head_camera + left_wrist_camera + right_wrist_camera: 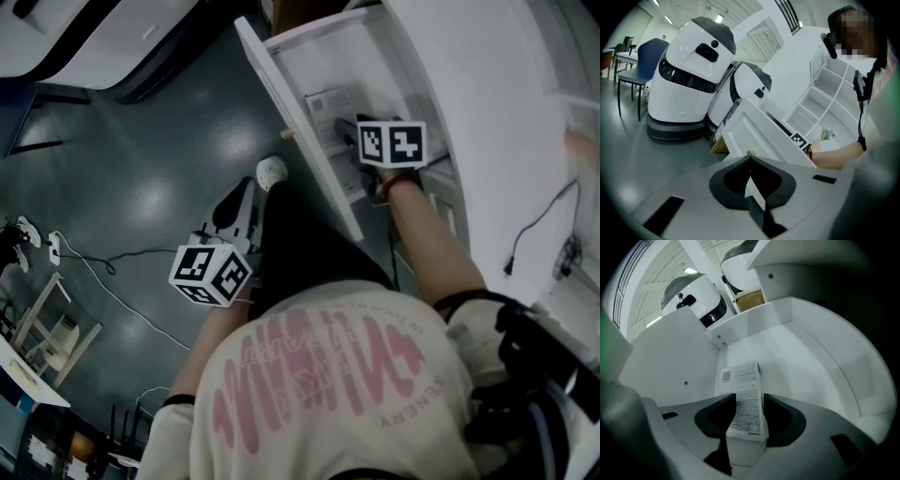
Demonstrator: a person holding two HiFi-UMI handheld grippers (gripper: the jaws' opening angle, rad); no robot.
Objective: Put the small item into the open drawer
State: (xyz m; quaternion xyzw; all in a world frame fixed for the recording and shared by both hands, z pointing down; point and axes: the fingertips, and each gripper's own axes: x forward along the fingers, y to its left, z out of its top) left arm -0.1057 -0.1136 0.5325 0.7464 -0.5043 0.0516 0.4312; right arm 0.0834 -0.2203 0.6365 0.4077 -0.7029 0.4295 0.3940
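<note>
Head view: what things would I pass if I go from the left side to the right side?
left gripper → small box → right gripper → black cable

The drawer (302,131) stands pulled out, white, at the upper middle of the view. The right tongs (347,131) reach down into it, their marker cube (394,142) uppermost and a bare forearm (427,225) behind. Their tips lie at a small box (326,103) with printed labels on the drawer's bottom; whether they grip it cannot be told from here. The left tongs (234,206) hang outside the drawer over the dark, glossy floor (159,169), well apart from the right ones. A white cable (98,277) trails across the floor at left. A white shirt with pink print (328,394) fills the lower frame.
</note>
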